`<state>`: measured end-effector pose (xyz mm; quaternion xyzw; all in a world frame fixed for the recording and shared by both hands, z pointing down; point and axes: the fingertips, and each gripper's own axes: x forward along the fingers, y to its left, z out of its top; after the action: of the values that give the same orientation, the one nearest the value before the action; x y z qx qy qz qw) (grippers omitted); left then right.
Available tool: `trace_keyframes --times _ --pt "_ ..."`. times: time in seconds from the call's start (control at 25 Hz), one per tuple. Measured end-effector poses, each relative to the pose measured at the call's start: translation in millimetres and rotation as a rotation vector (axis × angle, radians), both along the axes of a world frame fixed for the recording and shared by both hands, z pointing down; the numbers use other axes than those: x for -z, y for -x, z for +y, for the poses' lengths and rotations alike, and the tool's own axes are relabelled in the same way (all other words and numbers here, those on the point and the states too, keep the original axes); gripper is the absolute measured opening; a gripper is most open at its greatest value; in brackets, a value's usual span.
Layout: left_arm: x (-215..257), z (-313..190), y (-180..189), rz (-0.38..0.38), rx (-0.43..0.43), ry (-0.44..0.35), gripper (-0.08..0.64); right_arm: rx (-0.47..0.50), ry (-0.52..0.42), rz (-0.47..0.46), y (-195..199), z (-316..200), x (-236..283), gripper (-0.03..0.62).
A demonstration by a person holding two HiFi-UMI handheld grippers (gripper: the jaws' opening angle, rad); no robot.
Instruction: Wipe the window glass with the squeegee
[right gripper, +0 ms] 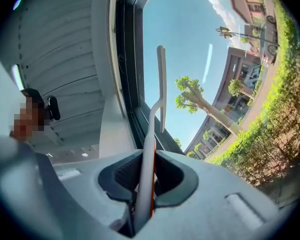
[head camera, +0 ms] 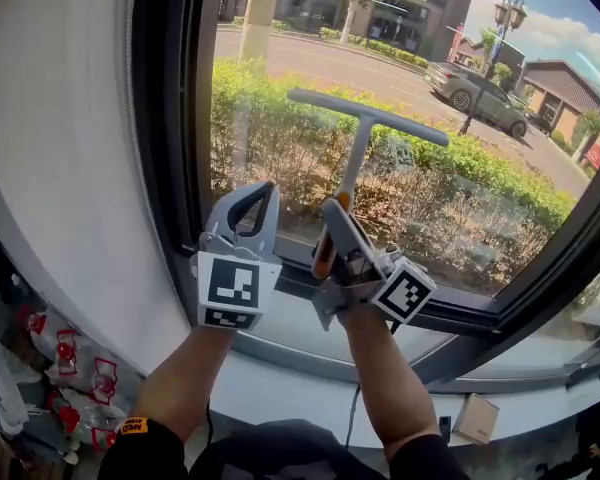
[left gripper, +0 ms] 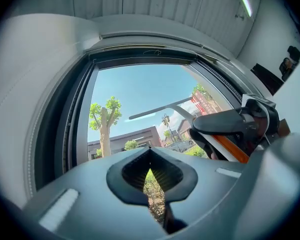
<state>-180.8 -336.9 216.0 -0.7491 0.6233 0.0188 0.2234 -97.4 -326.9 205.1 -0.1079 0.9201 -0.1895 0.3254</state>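
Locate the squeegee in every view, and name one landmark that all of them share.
Head view: squeegee at centre, blade across the glass, handle in the right gripper.
Left gripper view: right of centre, blade slanting upward.
Right gripper view: centre, handle rising from between the jaws.
Shared landmark: the dark window frame.
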Motion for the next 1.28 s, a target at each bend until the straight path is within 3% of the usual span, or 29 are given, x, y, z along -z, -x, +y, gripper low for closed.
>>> trace_keyframes --times 0.24,0.44,0.6,1.28 --pt "-4.0 -11.5 -13.6 0.004 -0.031 -0.001 0.015 0.035 0.019 -0.012 -2.3 -5.5 -6.5 0.048" --pt "-19.1 -17.2 -16.0 -0.012 -0.004 0.041 0.015 0.059 0.05 -0.011 -1.1 -5.5 -20.3 0.048" --pt "-40.7 -22.1 -23.3 0.015 -0.038 0.071 0.015 0.055 0.072 0.008 -1.5 -5.6 -40.0 0.048" --pt "-127.8 -21.0 -32.4 0.039 -0.034 0.214 0.015 0.023 0.241 0.084 -21.9 2.5 -145.2 0.048"
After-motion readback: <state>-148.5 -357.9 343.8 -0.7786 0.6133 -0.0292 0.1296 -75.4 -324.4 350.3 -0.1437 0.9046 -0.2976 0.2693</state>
